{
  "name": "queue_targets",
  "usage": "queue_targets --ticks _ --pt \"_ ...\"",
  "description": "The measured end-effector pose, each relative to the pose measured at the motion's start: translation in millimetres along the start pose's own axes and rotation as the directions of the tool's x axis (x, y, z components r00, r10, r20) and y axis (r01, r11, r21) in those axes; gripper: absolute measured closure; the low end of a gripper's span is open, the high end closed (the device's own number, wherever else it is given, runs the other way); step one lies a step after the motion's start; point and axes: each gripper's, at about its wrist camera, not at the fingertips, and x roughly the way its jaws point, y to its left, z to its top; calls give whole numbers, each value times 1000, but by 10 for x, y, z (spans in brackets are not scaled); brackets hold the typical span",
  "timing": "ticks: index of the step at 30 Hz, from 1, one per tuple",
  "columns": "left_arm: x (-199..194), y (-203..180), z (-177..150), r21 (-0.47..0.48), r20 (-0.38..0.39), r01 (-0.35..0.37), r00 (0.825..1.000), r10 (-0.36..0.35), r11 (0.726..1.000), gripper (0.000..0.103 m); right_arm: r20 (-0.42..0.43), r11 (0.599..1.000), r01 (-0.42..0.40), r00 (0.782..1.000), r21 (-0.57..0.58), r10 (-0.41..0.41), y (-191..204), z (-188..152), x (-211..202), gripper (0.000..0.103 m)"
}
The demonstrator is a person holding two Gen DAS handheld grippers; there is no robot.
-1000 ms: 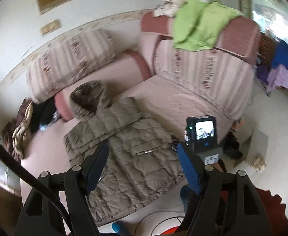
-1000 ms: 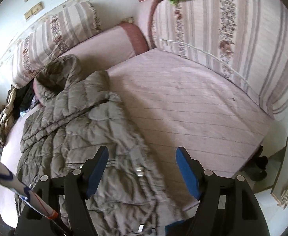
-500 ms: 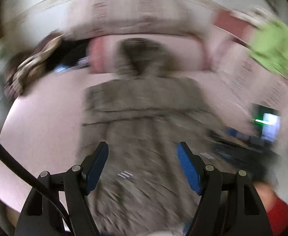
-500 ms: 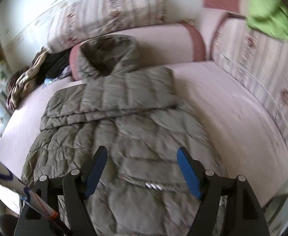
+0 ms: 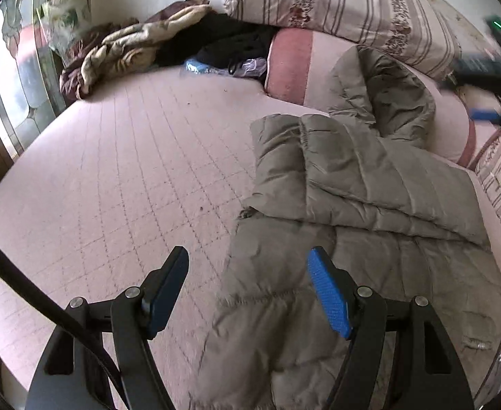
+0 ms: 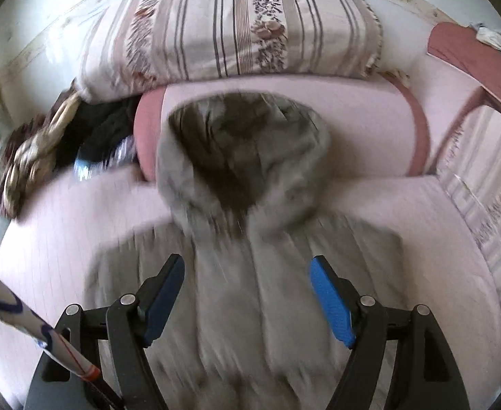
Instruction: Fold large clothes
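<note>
An olive quilted hooded jacket (image 5: 353,212) lies flat on the pink sofa seat (image 5: 130,157), its sleeves folded across the chest and its hood (image 5: 383,92) leaning on a pink bolster. My left gripper (image 5: 248,283) is open and empty, hovering over the jacket's left edge. In the right wrist view the jacket (image 6: 250,290) fills the middle, blurred, with the hood (image 6: 247,160) ahead. My right gripper (image 6: 247,290) is open and empty above the jacket's chest.
A striped floral back cushion (image 6: 236,24) and pink bolster (image 6: 370,130) stand behind the hood. A heap of brown, cream and black clothes (image 5: 141,44) lies at the sofa's far left. A window (image 5: 21,78) is left. A second striped cushion (image 6: 489,184) is right.
Both grippers have swung left and moved closer over the jacket. The left view now faces the sofa's left end; the right view now centres on the hood. Both stay open.
</note>
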Motion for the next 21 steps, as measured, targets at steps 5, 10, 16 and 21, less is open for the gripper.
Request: queue_targets --ticks 5,10,16,21 --pt "160 114 147 -51 -10 39 999 -40 998 31 -1 979 -99 995 180 101 182 893 663 17" --pt "287 174 231 -65 -11 50 999 -51 997 31 22 902 -174 983 395 180 166 1370 1234 10" --pt "490 259 247 -101 -65 73 995 -80 992 31 14 793 -167 980 586 196 41 1508 1882 10" --pt "562 270 246 -105 -85 75 993 -84 992 31 -9 764 -200 966 614 260 20 1434 2132 60"
